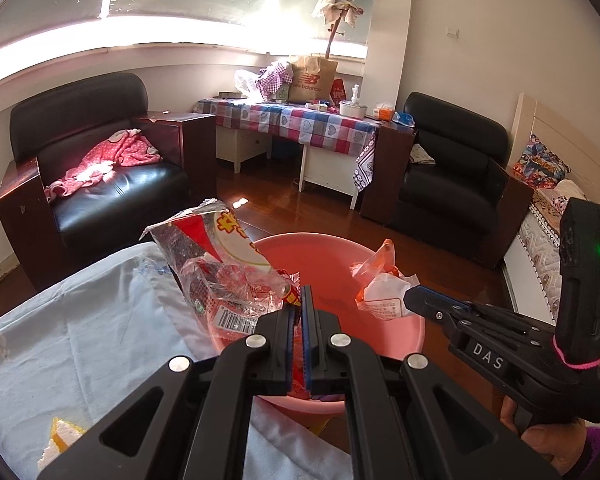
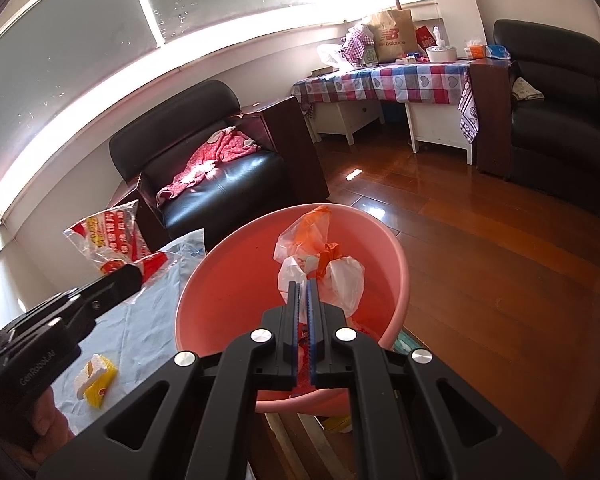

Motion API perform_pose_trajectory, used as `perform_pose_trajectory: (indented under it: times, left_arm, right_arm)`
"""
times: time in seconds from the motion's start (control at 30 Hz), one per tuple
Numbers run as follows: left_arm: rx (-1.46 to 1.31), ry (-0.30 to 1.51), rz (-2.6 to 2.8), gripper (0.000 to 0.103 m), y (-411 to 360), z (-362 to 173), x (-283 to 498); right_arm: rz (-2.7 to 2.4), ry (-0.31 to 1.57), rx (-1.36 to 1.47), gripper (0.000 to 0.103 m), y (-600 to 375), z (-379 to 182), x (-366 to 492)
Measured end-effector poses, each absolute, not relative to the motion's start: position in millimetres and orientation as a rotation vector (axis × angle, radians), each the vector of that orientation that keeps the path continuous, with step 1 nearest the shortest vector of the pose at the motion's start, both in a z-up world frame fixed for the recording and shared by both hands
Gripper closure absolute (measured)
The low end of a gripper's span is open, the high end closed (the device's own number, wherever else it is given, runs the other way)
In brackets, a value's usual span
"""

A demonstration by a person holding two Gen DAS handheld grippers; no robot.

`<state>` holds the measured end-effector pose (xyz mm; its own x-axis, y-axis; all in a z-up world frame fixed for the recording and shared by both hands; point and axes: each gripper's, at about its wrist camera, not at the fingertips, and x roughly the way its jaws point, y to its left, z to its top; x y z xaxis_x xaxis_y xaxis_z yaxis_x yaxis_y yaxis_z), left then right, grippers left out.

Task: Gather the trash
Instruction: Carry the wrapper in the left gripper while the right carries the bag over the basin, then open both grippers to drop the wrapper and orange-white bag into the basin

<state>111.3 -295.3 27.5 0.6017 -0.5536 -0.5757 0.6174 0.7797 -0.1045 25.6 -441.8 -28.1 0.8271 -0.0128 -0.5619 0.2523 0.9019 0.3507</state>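
On the pale cloth-covered surface (image 2: pixel 140 320) at far left lay a crumpled yellow-and-white wrapper (image 2: pixel 95 380), not yet collected. Right of it, the left hand-held gripper (image 1: pixel 299 300) was clenched on a large crinkled red-and-clear snack bag (image 1: pixel 216 264), which stuck up and leftward, hanging over the near-left rim of the pink basin (image 1: pixel 380 344). The right hand-held gripper (image 2: pixel 304 292) was clamped on a knotted white-and-orange plastic bag (image 2: pixel 324 268), held directly above the basin's middle, so it seemed nearer to dropping its load.
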Motion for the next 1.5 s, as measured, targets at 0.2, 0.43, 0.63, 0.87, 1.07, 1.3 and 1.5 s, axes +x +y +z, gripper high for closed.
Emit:
perform_pose_trajectory:
  times: [0.2, 0.43, 0.63, 0.87, 1.07, 1.3, 1.5]
  left_arm:
    - [0.120, 0.638, -0.688, 0.100, -304, 21, 116]
    - [0.140, 0.640, -0.686, 0.100, -311, 16, 122]
    - [0.150, 0.644, -0.688, 0.099, -318, 13, 121]
    - [0.167, 0.635, -0.680, 0.084, -322, 11, 119]
    - [0.172, 0.608, -0.667, 0.062, -321, 13, 114]
    - [0.164, 0.613, -0.665, 0.060, -319, 13, 114]
    - [0.157, 0.615, -0.662, 0.056, -316, 13, 112]
  right_arm:
    - [-0.153, 0.583, 0.429, 0.099, -440, -28, 27]
    - [-0.150, 0.581, 0.423, 0.099, -437, -28, 26]
    - [-0.148, 0.580, 0.420, 0.099, -440, -28, 25]
    - [-0.152, 0.591, 0.420, 0.099, -440, -30, 25]
    - [-0.165, 0.619, 0.416, 0.099, -439, -32, 32]
    - [-0.170, 0.640, 0.428, 0.099, -440, -37, 36]
    - [-0.178, 0.633, 0.436, 0.079, -442, -37, 33]
